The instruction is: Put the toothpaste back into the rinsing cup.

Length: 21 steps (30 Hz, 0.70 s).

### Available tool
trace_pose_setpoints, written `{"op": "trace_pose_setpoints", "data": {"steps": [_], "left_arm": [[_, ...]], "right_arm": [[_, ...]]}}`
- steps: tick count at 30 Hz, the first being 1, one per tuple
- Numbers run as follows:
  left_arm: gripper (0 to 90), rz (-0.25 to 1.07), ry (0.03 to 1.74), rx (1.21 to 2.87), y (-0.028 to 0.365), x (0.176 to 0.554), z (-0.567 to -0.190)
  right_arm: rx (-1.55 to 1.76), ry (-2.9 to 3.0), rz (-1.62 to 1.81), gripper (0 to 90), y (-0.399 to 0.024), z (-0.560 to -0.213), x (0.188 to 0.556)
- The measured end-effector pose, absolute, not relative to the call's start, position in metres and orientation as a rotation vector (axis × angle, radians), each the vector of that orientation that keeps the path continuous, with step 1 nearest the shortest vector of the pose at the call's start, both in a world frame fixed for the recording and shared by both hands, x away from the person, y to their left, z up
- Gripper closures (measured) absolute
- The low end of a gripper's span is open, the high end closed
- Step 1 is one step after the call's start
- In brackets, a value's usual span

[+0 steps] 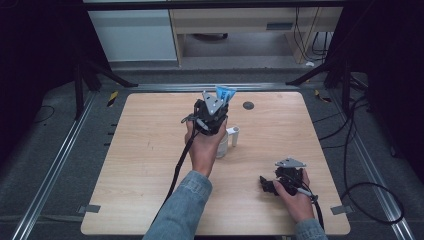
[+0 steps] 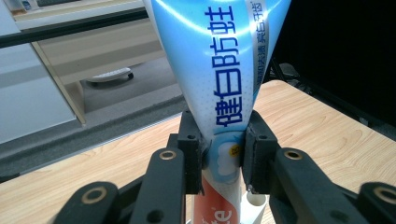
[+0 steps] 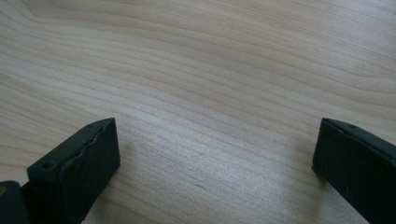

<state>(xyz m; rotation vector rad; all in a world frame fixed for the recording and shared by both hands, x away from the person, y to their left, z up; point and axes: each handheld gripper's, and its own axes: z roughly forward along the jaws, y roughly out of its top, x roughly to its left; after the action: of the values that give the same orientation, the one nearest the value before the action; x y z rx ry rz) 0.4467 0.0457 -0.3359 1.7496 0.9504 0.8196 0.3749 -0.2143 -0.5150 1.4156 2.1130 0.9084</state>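
A blue and white toothpaste tube [image 2: 219, 70] with dark blue lettering stands upright, flat end up, and my left gripper [image 2: 223, 149] is shut on its lower part. In the high view that left gripper [image 1: 216, 107] is held above the middle of the wooden table [image 1: 150, 150], with the tube's blue end [image 1: 225, 93] sticking out above it. A white cup [image 1: 223, 144] with a side handle sits just below the hand; its rim [image 2: 256, 200] appears under the jaws. My right gripper [image 1: 266, 185] rests near the front right of the table, open, nothing between its jaws [image 3: 215, 158].
A small dark round disc [image 1: 248, 105] lies on the table's far side. Black stand legs [image 1: 105, 75] and cables [image 1: 350, 150] flank the table. A pale cabinet [image 1: 135, 35] and a wooden desk [image 1: 240, 22] stand beyond it.
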Motion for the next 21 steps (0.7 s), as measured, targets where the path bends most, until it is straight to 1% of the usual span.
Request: {"op": "trace_pose_setpoints", "data": {"steps": [4, 21], "left_arm": [[72.1, 0.835, 0.942, 1.745, 0.047, 0.447, -0.34], [72.1, 0.806, 1.003, 1.766, 0.049, 0.451, -0.37]], "right_arm": [[1.418, 2.111, 0.91, 0.8, -0.214, -0.515, 0.375], [1.416, 2.113, 0.912, 0.8, -0.214, -0.515, 0.375]]}}
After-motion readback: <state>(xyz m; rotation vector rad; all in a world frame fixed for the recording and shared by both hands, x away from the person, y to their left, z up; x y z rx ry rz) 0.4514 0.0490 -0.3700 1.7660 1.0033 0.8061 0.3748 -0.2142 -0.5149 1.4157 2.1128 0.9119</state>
